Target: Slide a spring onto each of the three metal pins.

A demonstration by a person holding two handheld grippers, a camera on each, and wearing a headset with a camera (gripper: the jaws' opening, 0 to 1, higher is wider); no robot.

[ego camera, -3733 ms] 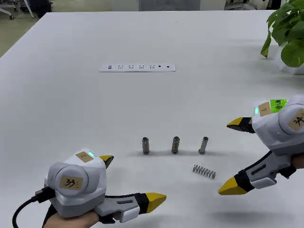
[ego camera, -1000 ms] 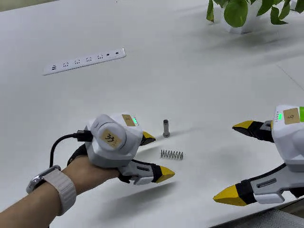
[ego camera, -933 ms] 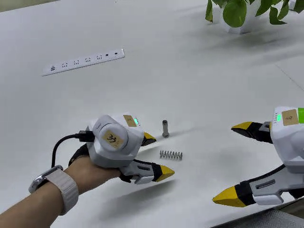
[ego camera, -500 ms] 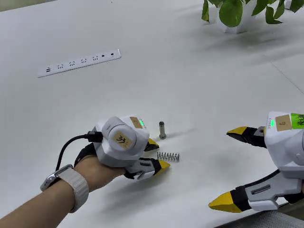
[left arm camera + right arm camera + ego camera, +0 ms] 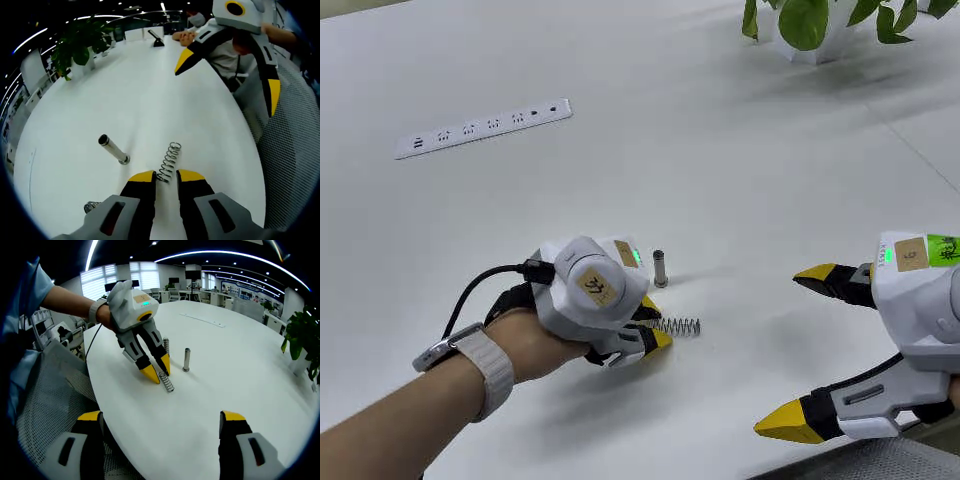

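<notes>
Left tongs (image 5: 655,322) are down low on the white bench (image 5: 720,150), jaws close together with the near end of the loose spring (image 5: 678,325) sitting right between the yellow tips. The left gripper view has it clearly: tongs (image 5: 166,176) either side of the spring (image 5: 169,161), only a sliver of a gap, and I cannot tell whether they are pinching it. The spring lies flat on the bench, pointing away from the tips. Just beside it stands the bare pin (image 5: 659,268), upright with nothing on it and not touching the spring. In the right gripper view, a pin wearing a spring (image 5: 166,346) pokes up just behind the left tongs (image 5: 157,372). Over on the other side, the right tongs (image 5: 798,348) hang above the bench edge, jaws spread wide and holding nothing, well apart from the pin. At the far side lie a power strip (image 5: 483,127) and a potted plant (image 5: 810,20).
</notes>
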